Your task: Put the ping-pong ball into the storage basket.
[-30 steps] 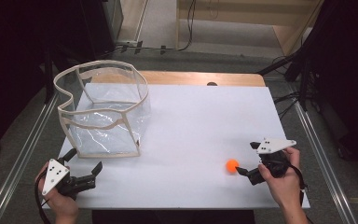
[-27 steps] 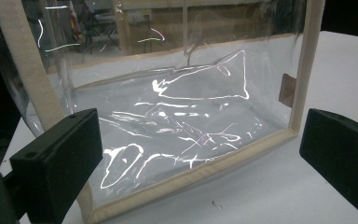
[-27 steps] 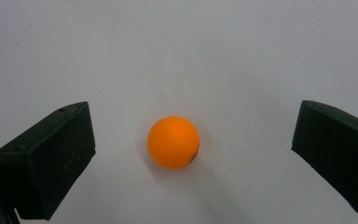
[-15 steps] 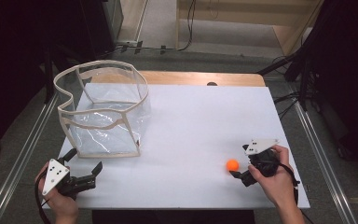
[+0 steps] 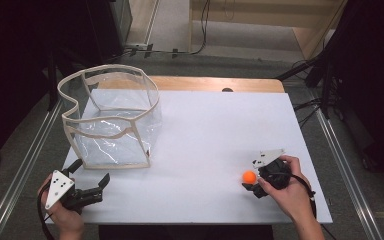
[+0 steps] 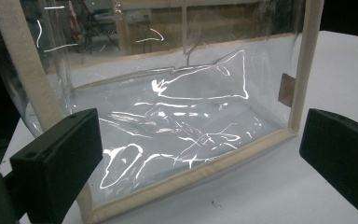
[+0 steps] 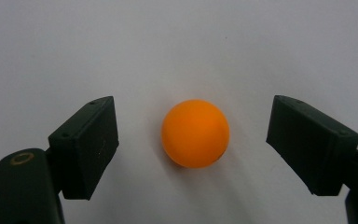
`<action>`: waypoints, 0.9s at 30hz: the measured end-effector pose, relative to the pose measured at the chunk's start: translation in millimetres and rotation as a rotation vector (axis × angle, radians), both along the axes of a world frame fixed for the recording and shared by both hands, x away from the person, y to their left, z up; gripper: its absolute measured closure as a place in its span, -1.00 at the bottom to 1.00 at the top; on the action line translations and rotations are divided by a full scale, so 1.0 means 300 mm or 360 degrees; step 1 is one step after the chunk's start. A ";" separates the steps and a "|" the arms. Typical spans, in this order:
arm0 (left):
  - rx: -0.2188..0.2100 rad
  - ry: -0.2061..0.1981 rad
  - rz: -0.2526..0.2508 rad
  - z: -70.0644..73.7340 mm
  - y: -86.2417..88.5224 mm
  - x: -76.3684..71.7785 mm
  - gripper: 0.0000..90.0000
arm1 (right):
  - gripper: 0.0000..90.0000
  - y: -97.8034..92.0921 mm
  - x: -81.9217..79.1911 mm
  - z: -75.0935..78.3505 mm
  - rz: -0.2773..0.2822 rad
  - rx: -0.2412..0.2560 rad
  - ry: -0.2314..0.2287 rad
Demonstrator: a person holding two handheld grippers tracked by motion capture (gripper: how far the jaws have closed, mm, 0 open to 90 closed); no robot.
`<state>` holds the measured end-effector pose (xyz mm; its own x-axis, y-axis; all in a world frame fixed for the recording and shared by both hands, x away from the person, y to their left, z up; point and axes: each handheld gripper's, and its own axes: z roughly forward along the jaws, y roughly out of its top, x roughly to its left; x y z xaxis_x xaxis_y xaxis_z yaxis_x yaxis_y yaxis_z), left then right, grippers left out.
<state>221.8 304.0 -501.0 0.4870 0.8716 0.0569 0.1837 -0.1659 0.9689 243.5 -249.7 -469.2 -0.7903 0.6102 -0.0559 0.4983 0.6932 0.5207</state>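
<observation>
A small orange ball (image 5: 249, 176) lies on the white table top (image 5: 220, 125) at the near right. My right gripper (image 5: 253, 178) is low over the table, open, one jaw on each side of the ball; in the right gripper view the ball (image 7: 195, 133) sits centred in the right gripper (image 7: 193, 140) with clear gaps to both jaws. A clear plastic bag with beige trim (image 5: 111, 120) stands open-topped at the left. My left gripper (image 5: 91, 173) is open just in front of its near wall (image 6: 182, 116), holding nothing.
A wooden strip (image 5: 205, 83) runs along the table's far edge, with a small dark object (image 5: 227, 90) on it. Metal rails (image 5: 337, 150) flank both sides of the table. The white top between the bag and the ball is bare.
My right gripper has moved left and down toward the ball, which now lies between its jaws. The left gripper and the bag have stayed put.
</observation>
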 end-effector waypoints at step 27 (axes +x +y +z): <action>0.0000 0.0002 -0.0003 0.000 0.000 0.000 -1.00 | -0.22 0.017 0.046 -0.049 -0.0049 -0.0124 0.0181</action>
